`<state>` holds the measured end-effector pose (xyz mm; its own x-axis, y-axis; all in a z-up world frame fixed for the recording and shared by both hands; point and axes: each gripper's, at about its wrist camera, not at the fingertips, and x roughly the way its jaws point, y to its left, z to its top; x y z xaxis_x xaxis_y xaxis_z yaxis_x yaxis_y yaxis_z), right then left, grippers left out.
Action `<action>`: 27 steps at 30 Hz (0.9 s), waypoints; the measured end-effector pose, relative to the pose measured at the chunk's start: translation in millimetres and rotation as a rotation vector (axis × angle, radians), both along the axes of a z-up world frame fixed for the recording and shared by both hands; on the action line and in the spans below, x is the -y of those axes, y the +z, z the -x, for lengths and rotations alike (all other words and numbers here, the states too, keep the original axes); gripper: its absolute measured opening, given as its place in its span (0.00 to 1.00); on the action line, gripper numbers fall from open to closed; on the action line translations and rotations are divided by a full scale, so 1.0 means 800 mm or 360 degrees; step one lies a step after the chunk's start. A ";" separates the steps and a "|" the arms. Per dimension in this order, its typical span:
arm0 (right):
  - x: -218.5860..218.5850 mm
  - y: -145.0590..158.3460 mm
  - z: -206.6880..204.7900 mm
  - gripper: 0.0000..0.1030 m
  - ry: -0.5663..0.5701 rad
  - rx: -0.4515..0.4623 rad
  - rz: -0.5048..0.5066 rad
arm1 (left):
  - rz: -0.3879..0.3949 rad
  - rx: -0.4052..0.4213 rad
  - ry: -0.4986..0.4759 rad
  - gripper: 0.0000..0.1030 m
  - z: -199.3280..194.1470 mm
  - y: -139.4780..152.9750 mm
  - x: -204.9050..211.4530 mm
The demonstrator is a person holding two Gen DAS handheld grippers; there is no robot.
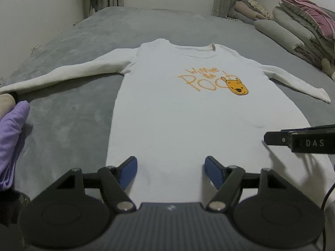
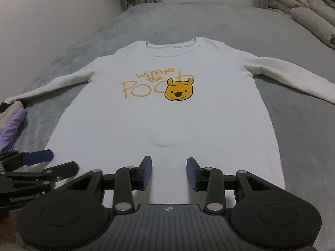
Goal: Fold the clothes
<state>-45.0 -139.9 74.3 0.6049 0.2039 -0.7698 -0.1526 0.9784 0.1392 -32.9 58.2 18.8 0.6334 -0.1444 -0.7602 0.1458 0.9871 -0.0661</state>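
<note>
A white long-sleeved shirt point(image 1: 178, 108) point(image 2: 167, 117) with an orange cartoon bear print point(image 2: 179, 91) lies flat and face up on the grey bed point(image 1: 62, 129), both sleeves spread out sideways. My left gripper point(image 1: 170, 167) hovers open over the shirt's near hem on the left side, with only flat fabric below its blue pads. My right gripper point(image 2: 169, 170) stands open with a narrower gap over the hem further right, and nothing is pinched. In the left wrist view one black finger point(image 1: 276, 139) of the right gripper reaches in from the right edge. The left gripper point(image 2: 54, 162) shows at the lower left of the right wrist view.
A purple garment point(image 1: 10, 138) point(image 2: 12, 127) lies bunched at the bed's left edge beside the left sleeve's cuff. Folded quilts and pillows point(image 1: 303, 31) are stacked at the back right. A pale wall point(image 2: 52, 21) runs along the left, and curtains hang at the far end.
</note>
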 end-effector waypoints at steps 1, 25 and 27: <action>0.000 -0.001 -0.003 0.36 0.0000 0.0000 -0.0004 | -0.0009 -0.0001 0.0008 0.68 -0.002 -0.001 -0.001; 0.013 -0.006 -0.029 0.41 -0.0052 0.0074 -0.0022 | 0.0038 -0.0049 0.0068 0.82 -0.119 -0.012 -0.006; 0.018 -0.006 -0.033 0.41 -0.0080 0.0079 -0.0023 | 0.0023 -0.0025 0.0031 0.82 -0.115 -0.016 -0.008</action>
<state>-18.8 -154.7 69.4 0.6521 0.1831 -0.7357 -0.1106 0.9830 0.1466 58.9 65.0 6.4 0.6242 -0.1435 -0.7680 0.1254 0.9886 -0.0828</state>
